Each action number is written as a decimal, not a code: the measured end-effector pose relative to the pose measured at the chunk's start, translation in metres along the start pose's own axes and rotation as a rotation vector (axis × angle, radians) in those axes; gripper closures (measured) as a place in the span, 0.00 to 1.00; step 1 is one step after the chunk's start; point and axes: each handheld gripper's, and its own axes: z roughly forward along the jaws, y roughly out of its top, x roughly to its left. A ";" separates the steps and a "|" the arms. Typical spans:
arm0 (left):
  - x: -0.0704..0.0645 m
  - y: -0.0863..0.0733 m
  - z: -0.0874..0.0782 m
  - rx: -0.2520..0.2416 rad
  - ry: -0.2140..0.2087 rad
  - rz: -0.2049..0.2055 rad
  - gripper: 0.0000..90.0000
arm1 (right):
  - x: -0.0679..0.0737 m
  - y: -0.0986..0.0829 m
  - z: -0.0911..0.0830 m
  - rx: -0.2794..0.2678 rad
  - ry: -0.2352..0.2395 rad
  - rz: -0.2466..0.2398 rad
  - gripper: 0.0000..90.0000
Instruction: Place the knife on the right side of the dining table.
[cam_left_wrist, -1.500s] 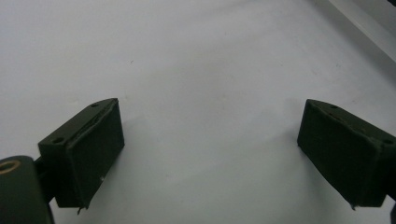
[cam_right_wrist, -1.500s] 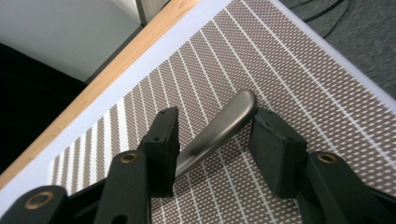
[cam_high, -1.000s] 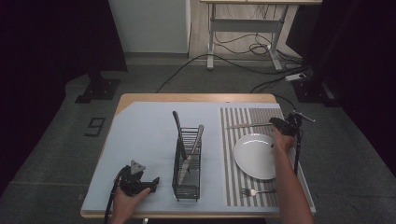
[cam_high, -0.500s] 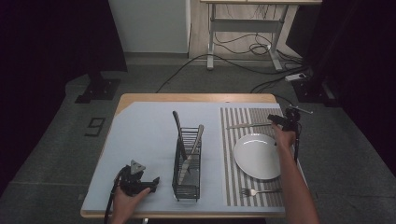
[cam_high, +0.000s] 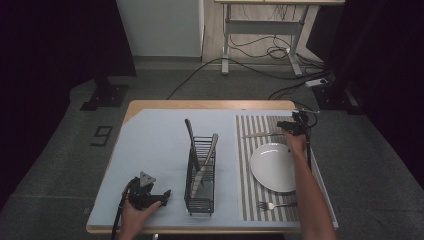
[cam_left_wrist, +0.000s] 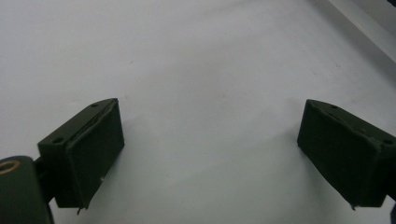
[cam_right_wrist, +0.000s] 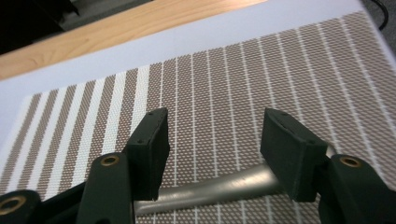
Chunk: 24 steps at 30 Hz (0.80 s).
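Both claw jaws now straddle the knife (cam_right_wrist: 224, 189).

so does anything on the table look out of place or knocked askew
Nothing is spilled or damaged. The one odd item is a knife lying crosswise on the striped placemat beyond the plate, while the fork lies near the mat's front edge. The open right gripper is at the knife's handle.

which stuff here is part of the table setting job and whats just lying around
In the job, likely: knife beneath the open right gripper, plate, fork, striped mat, cutlery rack.

Lying about: floor cables, idle left gripper.
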 end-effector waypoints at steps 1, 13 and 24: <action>0.000 0.000 0.000 0.000 0.000 0.000 0.07 | 0.000 0.000 0.000 0.000 0.000 0.000 0.46; 0.000 0.000 0.000 0.000 0.000 0.000 0.07 | 0.001 0.004 0.005 0.044 -0.030 0.006 0.45; 0.000 0.000 0.000 0.000 0.001 0.000 0.07 | 0.002 0.002 0.002 0.058 -0.032 0.014 0.43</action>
